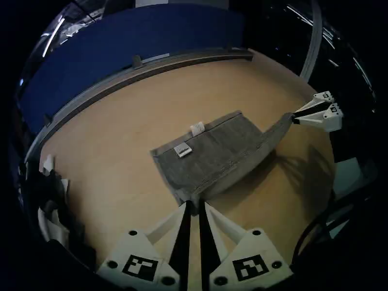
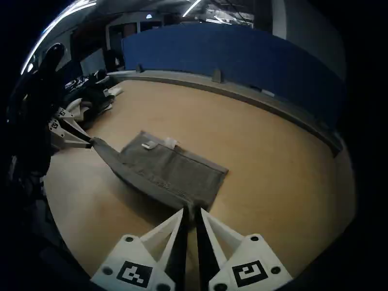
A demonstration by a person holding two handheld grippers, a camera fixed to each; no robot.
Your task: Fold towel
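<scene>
wooden table under grey, doubled towel, near edge aloft

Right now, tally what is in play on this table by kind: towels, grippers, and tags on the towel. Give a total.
Towels: 1, the grey towel
Grippers: 2, the left gripper and the right gripper, each pinching a corner of the towel
Tags: 2 white tags, one flat on the cloth, the other at its far edge
Total: 5

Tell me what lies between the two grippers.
A lifted edge of the towel runs from the left gripper to the right gripper, each pinching a corner, above the table; both views show it.
</scene>
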